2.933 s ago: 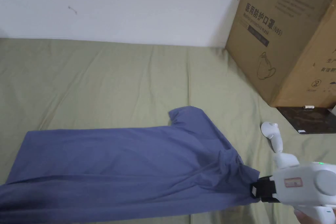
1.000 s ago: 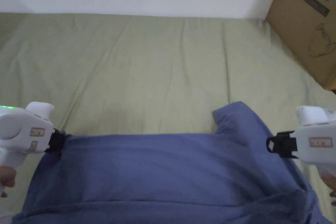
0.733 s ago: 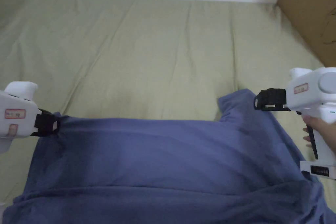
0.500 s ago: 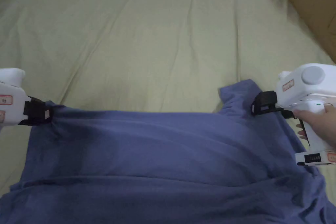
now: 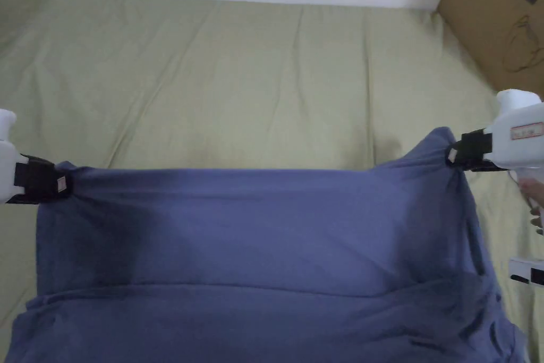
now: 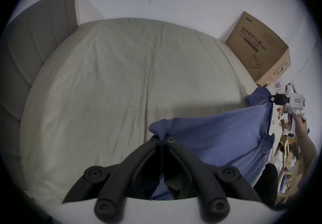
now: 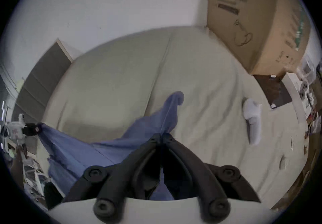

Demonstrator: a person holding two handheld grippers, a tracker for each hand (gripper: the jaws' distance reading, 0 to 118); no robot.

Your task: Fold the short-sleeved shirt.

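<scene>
A blue short-sleeved shirt hangs stretched between my two grippers above the olive bed sheet. My left gripper is shut on the shirt's left upper corner; in the left gripper view its jaws pinch blue cloth. At the right upper corner my right gripper is shut on the shirt, and the right gripper view has its jaws closed on the cloth. The shirt's lower part drapes toward me, doubled in a fold.
A large cardboard box stands at the bed's far right corner against the white wall. A white controller and a dark flat mat lie on the sheet to the right. A padded headboard borders the bed's left end.
The right gripper let go of the shirt's end, moved up to the sleeve corner and shut on it. Both grippers then lifted and pulled apart, stretching the upper edge taut.
</scene>
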